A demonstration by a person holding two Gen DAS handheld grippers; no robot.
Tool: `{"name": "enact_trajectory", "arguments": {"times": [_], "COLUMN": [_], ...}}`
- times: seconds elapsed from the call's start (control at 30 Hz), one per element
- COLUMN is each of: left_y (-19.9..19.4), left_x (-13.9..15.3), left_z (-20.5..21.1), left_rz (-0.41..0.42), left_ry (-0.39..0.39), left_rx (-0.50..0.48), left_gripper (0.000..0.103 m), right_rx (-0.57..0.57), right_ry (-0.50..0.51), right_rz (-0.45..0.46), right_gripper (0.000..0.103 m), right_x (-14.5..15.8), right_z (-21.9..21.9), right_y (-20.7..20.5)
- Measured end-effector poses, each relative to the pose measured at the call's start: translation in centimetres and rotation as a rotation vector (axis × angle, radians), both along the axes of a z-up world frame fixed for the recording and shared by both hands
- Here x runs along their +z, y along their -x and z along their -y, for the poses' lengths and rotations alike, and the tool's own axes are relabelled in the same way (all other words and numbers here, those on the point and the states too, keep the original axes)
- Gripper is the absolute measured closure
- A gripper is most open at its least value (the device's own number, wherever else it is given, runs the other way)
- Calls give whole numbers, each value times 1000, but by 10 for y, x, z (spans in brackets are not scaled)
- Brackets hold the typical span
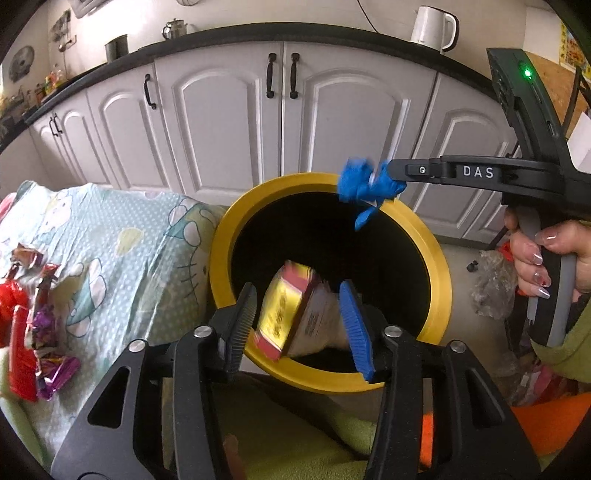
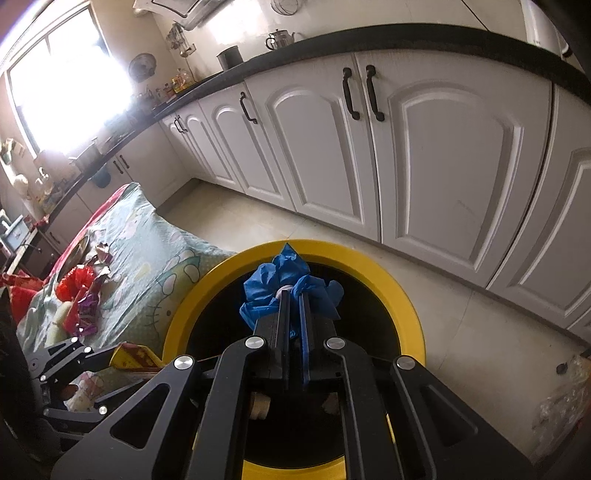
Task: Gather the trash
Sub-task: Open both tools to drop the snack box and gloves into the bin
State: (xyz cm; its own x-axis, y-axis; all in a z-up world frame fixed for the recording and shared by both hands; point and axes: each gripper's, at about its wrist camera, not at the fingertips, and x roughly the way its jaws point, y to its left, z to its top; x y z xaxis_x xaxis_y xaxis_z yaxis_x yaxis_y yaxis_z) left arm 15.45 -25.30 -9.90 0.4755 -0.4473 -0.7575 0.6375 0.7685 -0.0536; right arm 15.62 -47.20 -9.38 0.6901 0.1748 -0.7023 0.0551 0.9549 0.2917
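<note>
1. A round bin with a yellow rim and a black inside stands on the pale floor in front of white kitchen cabinets.
2. The left gripper hovers over the near edge of the bin. Its jaws stand apart, one black pad on the left and one blue pad on the right.
3. Between those jaws sits a yellow and red carton, tilted and blurred; it touches neither pad clearly, so I cannot tell whether it is gripped or loose. It lies within the mouth of the bin as seen from the left wrist view.
4. The right gripper reaches over the bin from the right, held by a hand with long painted nails.
5. Its jaws are nearly closed and pinch a crumpled blue glove, with a bit of white showing in the bundle. The glove hangs above the far part of the bin opening, just inside the rim.
6. To the left of the bin is a bed with a pale green cartoon sheet. On it, well apart from the bin, lie red and purple wrappers.
7. A clear crumpled plastic bag lies on the floor to the right of the bin.
8. A white jug stands on the dark table above the cabinets.
</note>
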Motion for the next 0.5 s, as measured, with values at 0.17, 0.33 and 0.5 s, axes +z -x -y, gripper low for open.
{"name": "enact_trajectory", "arguments": {"times": [0.17,0.33,0.5], "left_y": [-3,-6,-9], "left_x": [0,6,15], "left_z": [-7,-19,-35], "left_rz": [-10,-13,-10], "left_ry": [13,45,76], "left_rx": [38,90,152], "left_gripper": [44,25,11], "right_rx": [-8,-15,-8], "right_ry": [-11,-14,-6], "right_rz": [2,10,25], "right_gripper": [81,71,61], "right_x": [1,3,10], "right_z": [3,2,-3], "right_y": [0,2,4]}}
